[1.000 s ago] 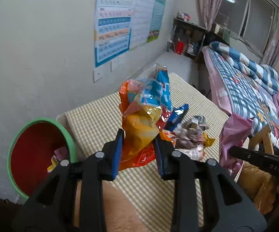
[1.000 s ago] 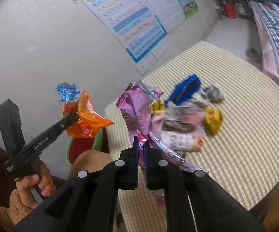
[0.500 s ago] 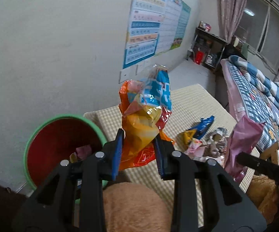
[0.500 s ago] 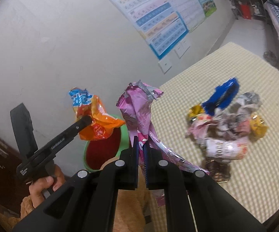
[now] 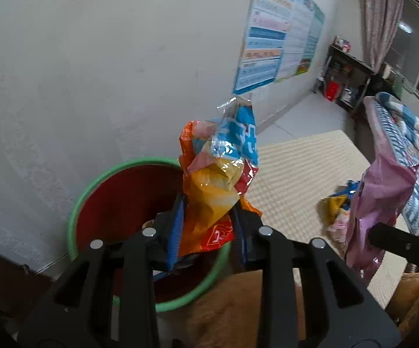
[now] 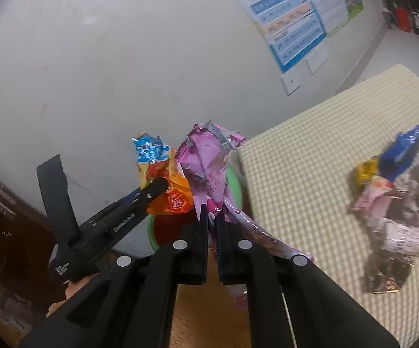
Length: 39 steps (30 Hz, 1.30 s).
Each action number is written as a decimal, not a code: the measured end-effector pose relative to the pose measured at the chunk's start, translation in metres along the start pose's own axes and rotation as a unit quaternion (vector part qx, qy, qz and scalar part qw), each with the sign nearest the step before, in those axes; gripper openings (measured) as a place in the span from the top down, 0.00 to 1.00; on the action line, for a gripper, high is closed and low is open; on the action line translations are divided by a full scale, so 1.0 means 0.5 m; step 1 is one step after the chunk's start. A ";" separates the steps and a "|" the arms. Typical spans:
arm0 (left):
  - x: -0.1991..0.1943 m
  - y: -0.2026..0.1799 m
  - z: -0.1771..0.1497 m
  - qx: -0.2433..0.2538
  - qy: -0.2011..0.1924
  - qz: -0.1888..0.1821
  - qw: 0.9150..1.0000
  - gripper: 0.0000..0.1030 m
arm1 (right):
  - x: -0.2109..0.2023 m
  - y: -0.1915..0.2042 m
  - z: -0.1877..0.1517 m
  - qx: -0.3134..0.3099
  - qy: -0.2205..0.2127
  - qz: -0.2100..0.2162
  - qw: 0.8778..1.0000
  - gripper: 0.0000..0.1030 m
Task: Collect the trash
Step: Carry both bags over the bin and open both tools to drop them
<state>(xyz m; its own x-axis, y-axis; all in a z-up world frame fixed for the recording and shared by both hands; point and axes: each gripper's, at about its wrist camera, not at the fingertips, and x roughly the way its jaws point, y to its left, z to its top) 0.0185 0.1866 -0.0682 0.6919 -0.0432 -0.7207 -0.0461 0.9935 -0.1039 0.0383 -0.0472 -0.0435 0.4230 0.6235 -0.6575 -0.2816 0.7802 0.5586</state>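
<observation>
My left gripper (image 5: 208,217) is shut on an orange and blue snack bag (image 5: 221,174) and holds it over the green-rimmed red bin (image 5: 116,197). The bag also shows in the right wrist view (image 6: 163,179). My right gripper (image 6: 212,217) is shut on a crumpled pink wrapper (image 6: 206,168), held just right of the left gripper and near the bin's rim (image 6: 234,182). The pink wrapper also shows in the left wrist view (image 5: 380,200). A pile of wrappers (image 6: 392,203) lies on the checkered table (image 6: 311,156).
A white wall with posters (image 5: 279,43) rises behind the bin. A dark cabinet (image 6: 0,217) stands at the left. A bed (image 5: 406,133) and a shelf (image 5: 346,84) are at the far right. The bin holds some trash at its bottom.
Both grippers have swung left with their wrappers, from over the table toward the bin. The bin is now right under the left gripper.
</observation>
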 end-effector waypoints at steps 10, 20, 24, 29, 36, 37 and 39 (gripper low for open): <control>0.051 0.092 -0.021 -0.043 0.029 0.028 0.998 0.71 | 0.126 0.034 0.008 -0.004 0.050 0.013 0.999 0.95; 0.083 0.133 -0.034 -0.069 0.047 0.033 0.996 0.71 | 0.207 0.057 0.034 -0.010 0.073 0.012 0.997 0.93; 0.094 0.140 -0.041 -0.075 0.055 0.035 0.995 0.71 | 0.231 0.077 0.050 -0.025 0.075 0.014 0.997 0.93; 0.106 0.148 -0.043 -0.078 0.061 0.038 0.994 0.71 | 0.247 0.091 0.059 -0.028 0.073 0.021 0.997 0.93; 0.107 0.157 -0.043 -0.088 0.058 0.058 0.993 0.35 | 0.263 0.102 0.074 -0.006 0.058 0.050 0.997 0.55; 0.103 0.159 -0.044 -0.091 0.054 0.058 0.993 0.34 | 0.259 0.102 0.075 0.001 0.052 0.053 0.997 0.51; 0.102 0.157 -0.043 -0.093 0.055 0.058 0.992 0.34 | 0.248 0.097 0.075 0.004 0.046 0.054 0.997 0.51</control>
<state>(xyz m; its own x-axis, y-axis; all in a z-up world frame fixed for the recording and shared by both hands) 0.0348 0.2603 -0.1278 0.5918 0.0482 -0.8047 -0.2601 0.9562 -0.1340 0.1095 0.0661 -0.0791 0.3100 0.7057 -0.6371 -0.3131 0.7085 0.6325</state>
